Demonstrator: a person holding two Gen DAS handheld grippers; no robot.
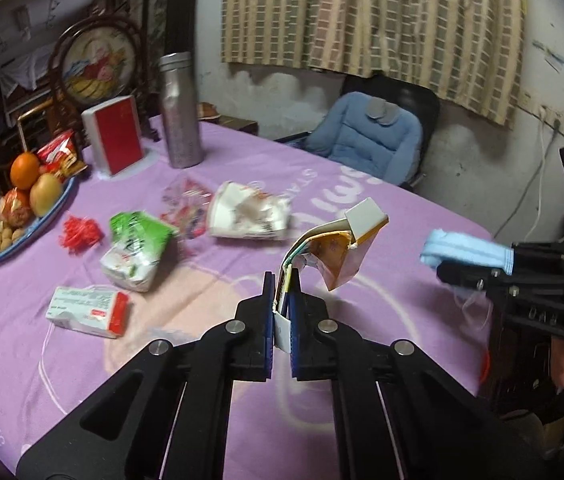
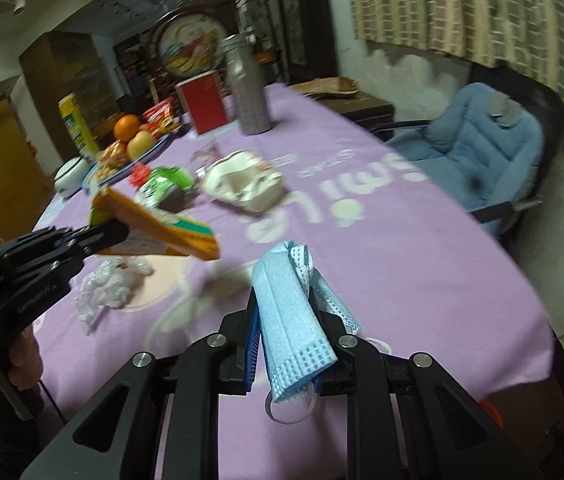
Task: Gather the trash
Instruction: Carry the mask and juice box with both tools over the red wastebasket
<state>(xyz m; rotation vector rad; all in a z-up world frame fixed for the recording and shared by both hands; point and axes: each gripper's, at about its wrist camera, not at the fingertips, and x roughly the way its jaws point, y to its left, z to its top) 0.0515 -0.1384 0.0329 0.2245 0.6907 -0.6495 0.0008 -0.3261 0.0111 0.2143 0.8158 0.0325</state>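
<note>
Left wrist view shows your left tool (image 1: pixel 282 300) clamped tight on the flattened flap of an orange carton (image 1: pixel 338 256), which hangs clear above the purple bench (image 1: pixel 362 184), its body tilted up and to the right of the fingers. In the right wrist view your right tool (image 2: pixel 288 320) is closed on a folded blue face mask (image 2: pixel 294 320), the pads pressing its middle while an ear loop dangles below. Both pieces look lifted and ready to be carried off, though no bin shows in either view, so I cannot tell where they should go. Your grip on the carton is only on a thin edge, so carry it level and without jerks; a swing could probably peel the flap out of the pads. Keep the two tools well apart as you travel, since the carton's free end juts toward the mask. More litter waits on the bench: a crushed paper cup (image 1: pixel 247 216) near the middle, a green and white wrapper (image 1: pixel 133 250) just beside it toward the fruit plate (image 1: pixel 41 216), a white and red box (image 1: pixel 87 312) nearer the front edge, and a crumpled clear film (image 2: pixel 105 292) under your left tool. Leave the steel bottle (image 1: pixel 179 112) at the far edge alone.
</note>
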